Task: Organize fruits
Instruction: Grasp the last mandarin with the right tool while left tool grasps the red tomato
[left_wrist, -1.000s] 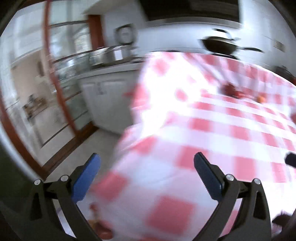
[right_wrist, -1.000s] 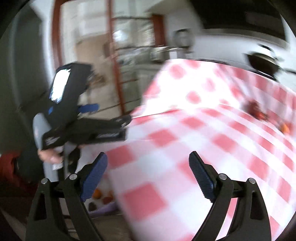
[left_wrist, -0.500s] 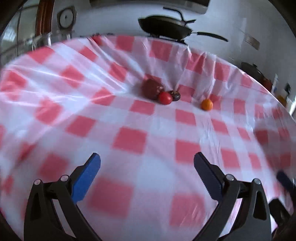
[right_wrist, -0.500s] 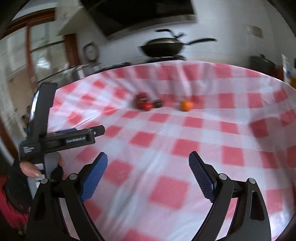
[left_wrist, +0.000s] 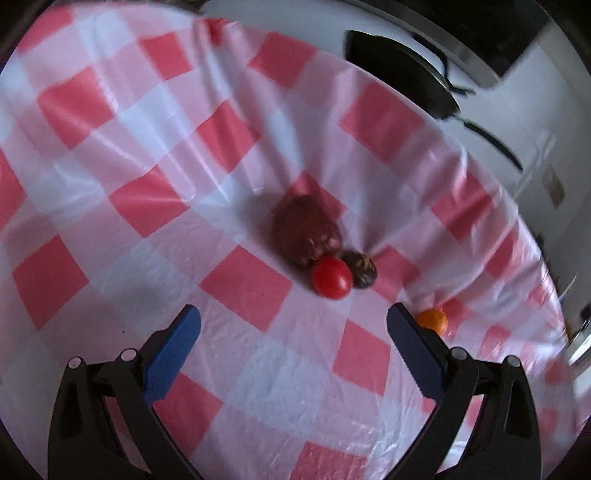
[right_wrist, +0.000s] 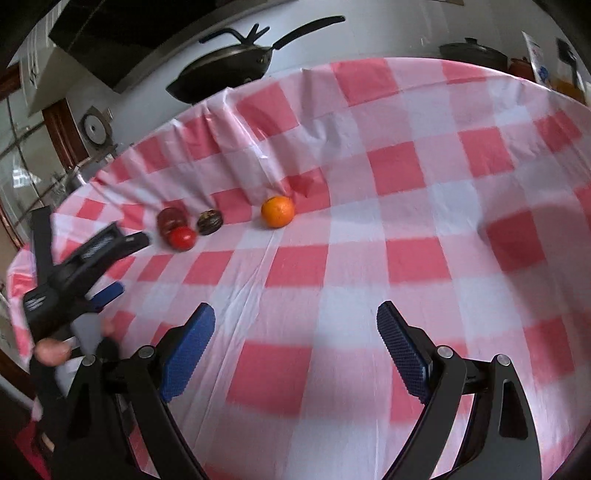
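On the red-and-white checked tablecloth (left_wrist: 240, 280) lie a large dark red fruit (left_wrist: 304, 229), a red tomato (left_wrist: 331, 277) touching it, a small dark fruit (left_wrist: 360, 268) and an orange (left_wrist: 431, 320). My left gripper (left_wrist: 293, 339) is open and empty, a short way in front of the tomato. In the right wrist view the same fruits lie in a row: dark red fruit (right_wrist: 170, 218), tomato (right_wrist: 181, 237), small dark fruit (right_wrist: 209, 222), orange (right_wrist: 277, 211). My right gripper (right_wrist: 295, 345) is open and empty, well short of the orange. The left gripper (right_wrist: 110, 266) shows there at the left.
A black wok (right_wrist: 225, 72) sits on the counter behind the table, also in the left wrist view (left_wrist: 402, 70). A lidded pot (right_wrist: 472, 51) stands at the back right. The table's edge (right_wrist: 22, 266) drops off at the left, beside a glass door (right_wrist: 22, 173).
Both grippers have swung from the table's left edge toward the fruits and moved closer. The fruits now look larger. Both stay open.
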